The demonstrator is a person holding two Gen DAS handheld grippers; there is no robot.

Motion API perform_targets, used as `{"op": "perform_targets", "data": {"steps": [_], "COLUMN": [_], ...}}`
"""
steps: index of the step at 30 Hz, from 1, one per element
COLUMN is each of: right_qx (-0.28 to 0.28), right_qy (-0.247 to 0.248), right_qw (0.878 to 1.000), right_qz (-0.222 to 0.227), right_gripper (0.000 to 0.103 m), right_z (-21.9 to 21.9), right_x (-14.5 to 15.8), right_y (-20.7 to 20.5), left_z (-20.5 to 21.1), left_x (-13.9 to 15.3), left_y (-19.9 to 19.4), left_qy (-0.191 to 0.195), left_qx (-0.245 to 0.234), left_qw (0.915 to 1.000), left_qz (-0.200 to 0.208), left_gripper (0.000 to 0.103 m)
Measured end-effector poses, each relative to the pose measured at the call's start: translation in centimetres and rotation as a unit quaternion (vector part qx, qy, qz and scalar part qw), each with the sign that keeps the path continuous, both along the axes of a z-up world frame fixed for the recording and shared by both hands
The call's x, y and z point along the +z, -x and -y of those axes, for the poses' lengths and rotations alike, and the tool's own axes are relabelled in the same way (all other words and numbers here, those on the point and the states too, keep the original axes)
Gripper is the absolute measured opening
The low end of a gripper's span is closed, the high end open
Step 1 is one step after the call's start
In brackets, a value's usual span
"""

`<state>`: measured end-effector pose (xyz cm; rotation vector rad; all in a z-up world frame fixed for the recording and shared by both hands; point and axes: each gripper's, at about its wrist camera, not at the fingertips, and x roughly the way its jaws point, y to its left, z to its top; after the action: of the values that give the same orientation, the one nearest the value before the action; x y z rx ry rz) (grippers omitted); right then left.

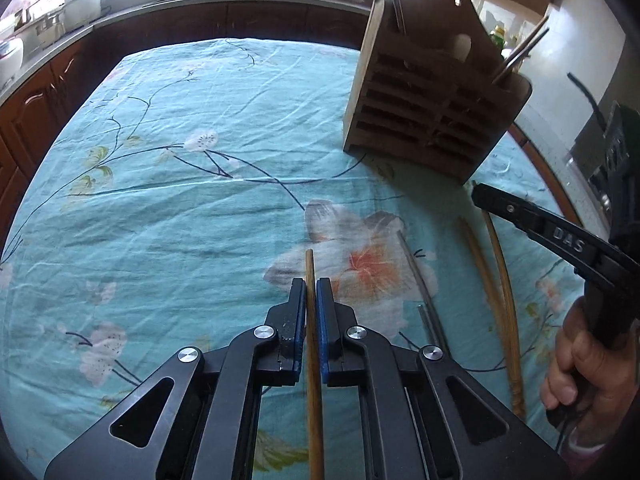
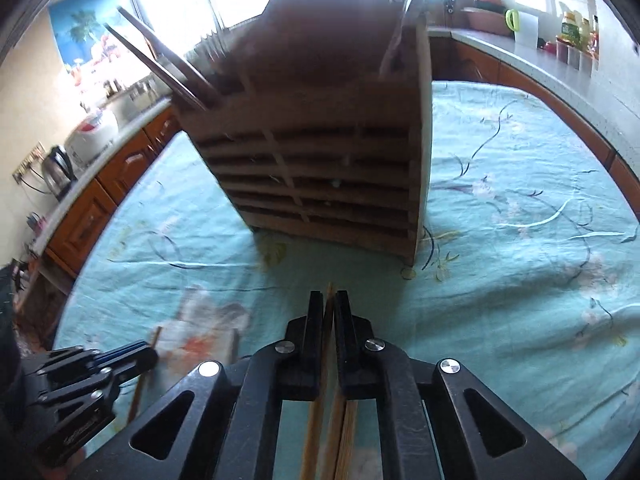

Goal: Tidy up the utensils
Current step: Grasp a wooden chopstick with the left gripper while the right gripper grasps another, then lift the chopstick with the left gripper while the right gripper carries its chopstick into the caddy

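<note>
In the left wrist view my left gripper (image 1: 311, 283) is shut on a thin wooden chopstick (image 1: 310, 264), whose tip sticks out just past the pads. My right gripper (image 2: 329, 295) is shut on another wooden chopstick (image 2: 329, 289) low over the cloth, in front of the slatted wooden utensil holder (image 2: 320, 168). The holder (image 1: 432, 96) stands upright at the far right of the table, with metal utensils (image 2: 160, 64) leaning out of its top. The right gripper (image 1: 480, 194) also shows at the right edge, held by a hand (image 1: 572, 368). The left gripper (image 2: 149, 354) shows at the lower left.
Loose wooden chopsticks (image 1: 500, 272) and metal chopsticks (image 1: 416, 276) lie on the turquoise floral tablecloth (image 1: 180, 208) between the two grippers. Wooden kitchen cabinets and a countertop with a rice cooker (image 2: 94, 132) and a kettle (image 2: 58, 172) ring the table.
</note>
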<state>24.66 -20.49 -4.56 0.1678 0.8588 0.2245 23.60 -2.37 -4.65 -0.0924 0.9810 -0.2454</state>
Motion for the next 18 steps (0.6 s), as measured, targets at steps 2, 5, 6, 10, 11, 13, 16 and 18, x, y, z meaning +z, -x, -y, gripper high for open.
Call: {"op": "perform_targets", "data": {"steps": [2, 5, 6, 10, 11, 13, 16, 18], "right_qx": [-0.002, -0.006, -0.007, -0.011, -0.012, -0.015, -0.025, -0.03], "right_qy": [-0.016, -0.034, -0.039, -0.054, -0.056, -0.065, -0.076, -0.08], "right_qw": [1.0, 0.999, 0.998, 0.996, 0.996, 0.994, 0.991, 0.988], "right_qz": [0.013, 0.034, 0.042, 0.067, 0.072, 0.084, 0.11, 0.128], "right_gripper": [0.005, 0.005, 0.005, 0.005, 0.005, 0.005, 0.005, 0.004], "right_z": [0.6, 1.5, 1.5, 1.7, 1.7, 1.8, 2.5, 2.7], "right_x": [1.3, 3.2, 3.8, 5.9, 6.3, 7.3, 8.8, 10.0], "right_y": [1.0, 2.6, 3.0, 4.7, 5.0, 5.8, 7.1, 7.9], "left_z": [-0.6, -1.3, -1.4, -2.1, -2.3, -2.7, -2.9, -3.2], "left_x": [1.0, 2.5, 2.9, 5.4, 6.1, 7.5, 9.4, 10.8], "left_y": [0.4, 1.2, 1.4, 2.6, 3.0, 3.5, 4.2, 4.7], "left_qy": [0.017, 0.035, 0.04, 0.058, 0.063, 0.073, 0.081, 0.089], "left_qx": [0.003, 0.006, 0.007, 0.008, 0.008, 0.007, 0.005, 0.004], "left_qw": [0.9998, 0.9992, 0.9989, 0.9971, 0.9965, 0.995, 0.9927, 0.9907], "left_qz": [0.007, 0.021, 0.025, 0.048, 0.055, 0.068, 0.089, 0.103], "left_gripper": [0.004, 0.004, 0.004, 0.004, 0.004, 0.004, 0.004, 0.004]}}
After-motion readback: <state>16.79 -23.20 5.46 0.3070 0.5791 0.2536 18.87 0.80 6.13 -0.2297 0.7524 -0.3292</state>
